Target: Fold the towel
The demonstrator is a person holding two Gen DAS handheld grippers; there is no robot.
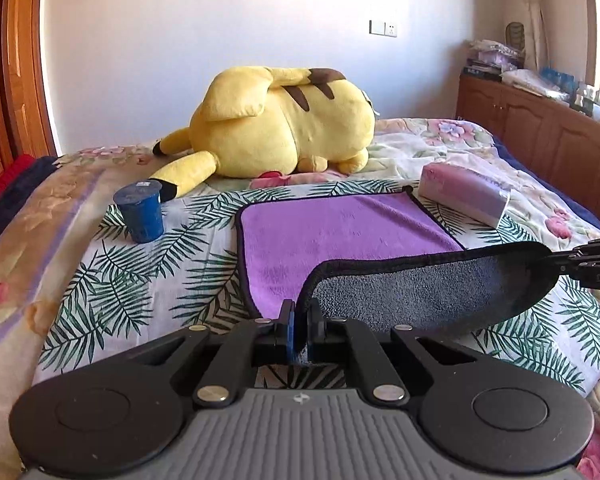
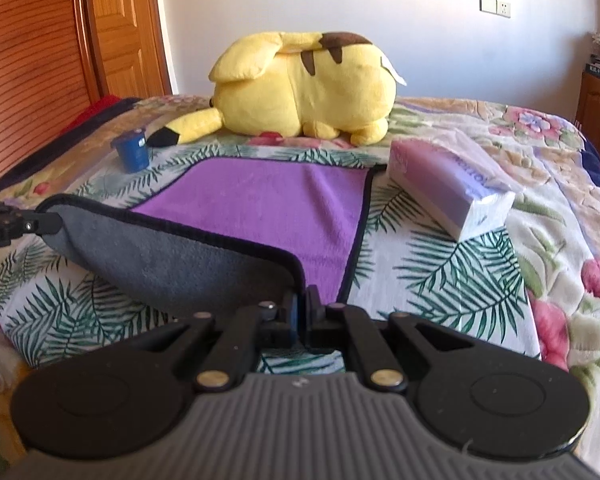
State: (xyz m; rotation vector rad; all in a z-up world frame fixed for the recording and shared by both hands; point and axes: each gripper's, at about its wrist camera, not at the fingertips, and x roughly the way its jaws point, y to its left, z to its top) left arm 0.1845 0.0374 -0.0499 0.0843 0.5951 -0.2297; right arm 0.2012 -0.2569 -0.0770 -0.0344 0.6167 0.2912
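A towel, purple on top (image 1: 340, 236) and grey underneath (image 1: 420, 292), with a black hem, lies on the leaf-print bedspread (image 1: 140, 288). Its near edge is lifted and turned over, showing the grey side. My left gripper (image 1: 300, 312) is shut on the near left corner of the towel. My right gripper (image 2: 302, 304) is shut on the near right corner; it also shows at the right edge of the left wrist view (image 1: 560, 260). In the right wrist view the purple face (image 2: 268, 204) lies flat beyond the lifted grey flap (image 2: 172, 256), and the left gripper (image 2: 52, 222) holds the flap's far end.
A blue cup (image 1: 140, 212) stands left of the towel. A pink tissue pack (image 1: 464, 192) lies at its far right corner. A yellow plush toy (image 1: 284, 124) lies behind. A wooden cabinet (image 1: 540, 128) stands on the right, a wooden door (image 2: 120, 28) on the left.
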